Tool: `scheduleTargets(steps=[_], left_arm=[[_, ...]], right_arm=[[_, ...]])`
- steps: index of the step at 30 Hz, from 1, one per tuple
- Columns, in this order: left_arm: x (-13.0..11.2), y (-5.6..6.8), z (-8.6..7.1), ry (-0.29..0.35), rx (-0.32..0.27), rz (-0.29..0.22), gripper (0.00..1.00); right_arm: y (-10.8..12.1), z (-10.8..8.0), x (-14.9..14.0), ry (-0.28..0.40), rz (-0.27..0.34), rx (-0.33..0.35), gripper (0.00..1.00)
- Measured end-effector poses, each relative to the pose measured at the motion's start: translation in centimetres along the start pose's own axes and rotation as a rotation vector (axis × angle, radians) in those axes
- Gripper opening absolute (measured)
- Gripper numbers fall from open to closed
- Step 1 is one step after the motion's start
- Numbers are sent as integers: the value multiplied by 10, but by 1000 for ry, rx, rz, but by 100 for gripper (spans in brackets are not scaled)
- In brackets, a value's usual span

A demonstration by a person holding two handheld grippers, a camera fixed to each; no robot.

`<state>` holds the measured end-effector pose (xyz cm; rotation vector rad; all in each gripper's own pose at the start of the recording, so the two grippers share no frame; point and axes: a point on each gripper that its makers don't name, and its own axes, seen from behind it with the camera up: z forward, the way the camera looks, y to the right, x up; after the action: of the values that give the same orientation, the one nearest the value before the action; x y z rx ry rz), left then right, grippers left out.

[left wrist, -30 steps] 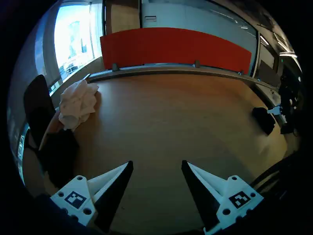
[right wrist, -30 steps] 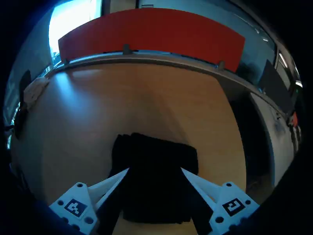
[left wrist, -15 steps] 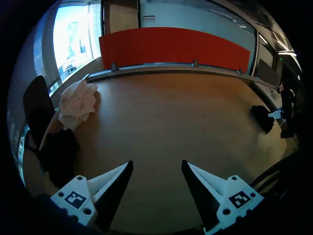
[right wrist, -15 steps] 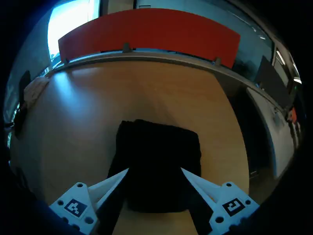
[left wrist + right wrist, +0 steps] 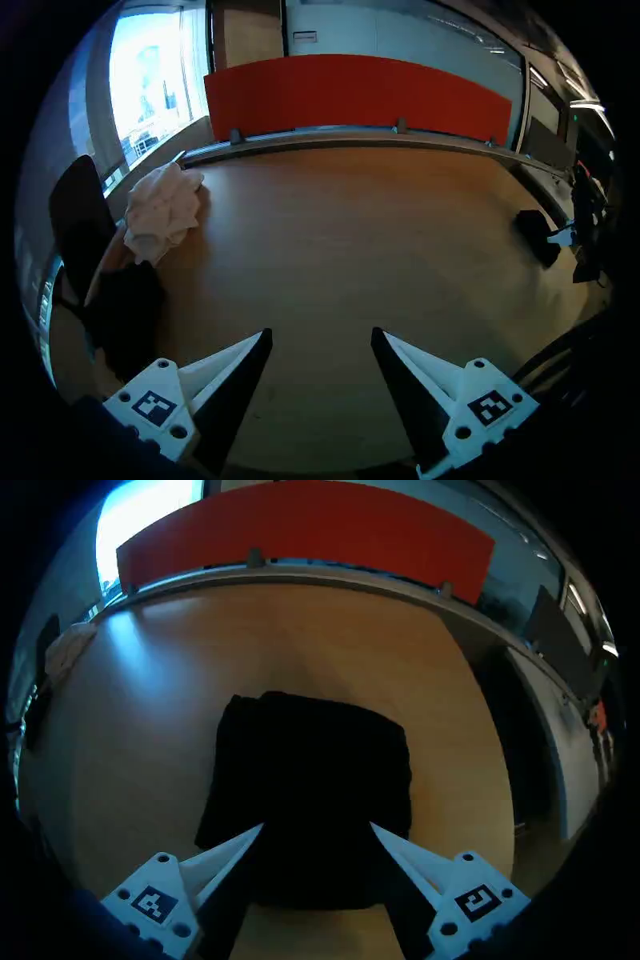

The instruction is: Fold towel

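Red partition (image 5: pixel 360 92) behind wooden table (image 5: pixel 344 232), black chair (image 5: pixel 76 208) at its left edge, bright window (image 5: pixel 152 80) beyond

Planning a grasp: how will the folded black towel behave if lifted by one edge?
Probably floppy: the black towel is folded cloth, so one lifted edge may droop and unfold. It lies flat on the table, so it should not roll.
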<state>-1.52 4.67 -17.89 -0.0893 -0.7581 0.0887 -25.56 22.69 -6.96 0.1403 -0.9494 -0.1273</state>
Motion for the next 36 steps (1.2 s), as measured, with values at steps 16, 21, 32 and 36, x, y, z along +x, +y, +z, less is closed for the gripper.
scheduleTargets(steps=[16,21,32,36], left_arm=[[5,1,5,18,-8,-27,92],[9,2,8,27,-14,-34,92],[15,-3,10,47,-17,-48,92],[18,-5,11,54,-17,-51,92]], right_arm=[[-3,-34,32,103,54,4,82],[-1,-51,52,170,100,4,82],[5,-94,106,368,190,-10,82],[9,-108,121,440,215,-29,82]])
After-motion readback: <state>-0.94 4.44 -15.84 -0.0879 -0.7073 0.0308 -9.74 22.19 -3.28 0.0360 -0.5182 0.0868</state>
